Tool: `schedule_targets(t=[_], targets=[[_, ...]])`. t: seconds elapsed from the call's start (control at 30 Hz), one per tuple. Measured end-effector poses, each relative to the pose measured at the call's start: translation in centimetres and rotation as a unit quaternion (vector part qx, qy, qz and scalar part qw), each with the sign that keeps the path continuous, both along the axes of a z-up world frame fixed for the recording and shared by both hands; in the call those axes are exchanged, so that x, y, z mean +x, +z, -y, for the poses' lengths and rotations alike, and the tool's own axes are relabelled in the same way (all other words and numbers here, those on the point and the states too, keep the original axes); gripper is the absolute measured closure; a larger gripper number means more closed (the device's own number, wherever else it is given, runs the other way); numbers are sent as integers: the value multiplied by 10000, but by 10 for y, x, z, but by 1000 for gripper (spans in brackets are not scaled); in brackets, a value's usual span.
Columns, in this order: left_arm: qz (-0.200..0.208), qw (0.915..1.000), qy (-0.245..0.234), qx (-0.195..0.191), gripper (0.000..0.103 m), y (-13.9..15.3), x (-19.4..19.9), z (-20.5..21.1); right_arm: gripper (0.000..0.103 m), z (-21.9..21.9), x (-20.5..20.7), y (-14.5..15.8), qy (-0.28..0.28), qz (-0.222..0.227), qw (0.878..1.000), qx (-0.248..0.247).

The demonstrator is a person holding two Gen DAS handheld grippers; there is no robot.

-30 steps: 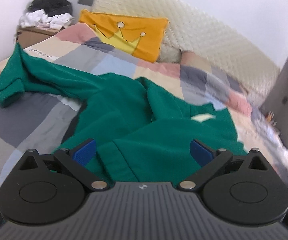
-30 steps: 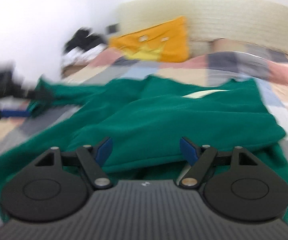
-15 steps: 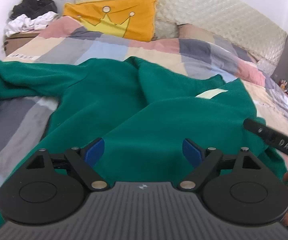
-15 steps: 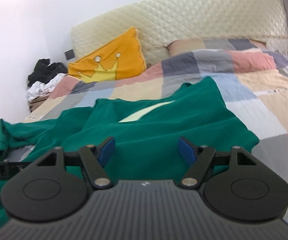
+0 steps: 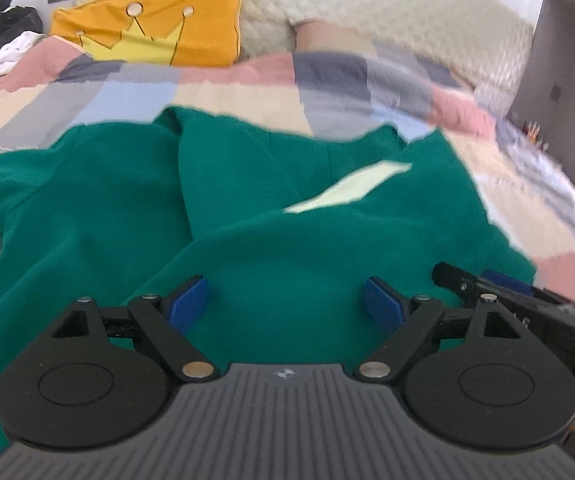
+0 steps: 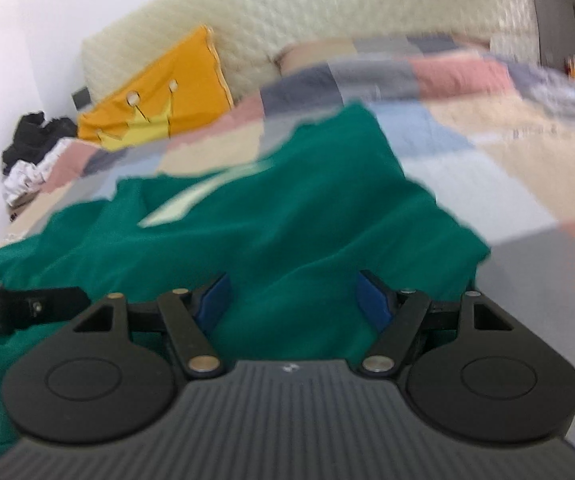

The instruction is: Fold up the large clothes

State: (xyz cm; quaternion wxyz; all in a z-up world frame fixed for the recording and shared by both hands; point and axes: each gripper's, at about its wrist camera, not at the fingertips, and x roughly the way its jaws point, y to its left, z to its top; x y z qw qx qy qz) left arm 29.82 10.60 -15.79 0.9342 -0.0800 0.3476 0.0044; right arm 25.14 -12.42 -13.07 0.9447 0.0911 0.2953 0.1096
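So the green sweatshirt (image 5: 271,216) was lying rumpled on the bed's patchwork quilt (image 5: 223,92), nearer the foot edge than the headboard, with a pale swoosh-like mark on its top layer. Both grippers sat low over its near part, side by side. The left gripper (image 5: 285,306) had its blue fingers (image 5: 186,305) spread wide, green fabric behind the gap but nothing pinched. Same deal for the right gripper (image 6: 293,298): fingers apart, not squeezing the cloth. Up by the headboard (image 6: 327,16) leaned an orange crown pillow (image 5: 155,28). Frames were pretty blurry.
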Motion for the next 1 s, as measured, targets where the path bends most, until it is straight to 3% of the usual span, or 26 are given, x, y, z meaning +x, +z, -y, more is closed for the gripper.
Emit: schedule_targets(t=[0.23,0.43,0.6,1.0], targets=[[-434,9989,124,139,9,-33,15,-1,31,-10,6,-18,30,-53,9995,-308],[-473,9986,205,71,8,-33,15,-5,31,-5,7,-13,-2,-143,9998,-150],[-344,9991,188,170,9,-15,5,0,31,1,3,1,-94,-228,9996,115],[259,9995,81,184,9,47,-65,7,31,-1,-45,47,58,243,9996,166]])
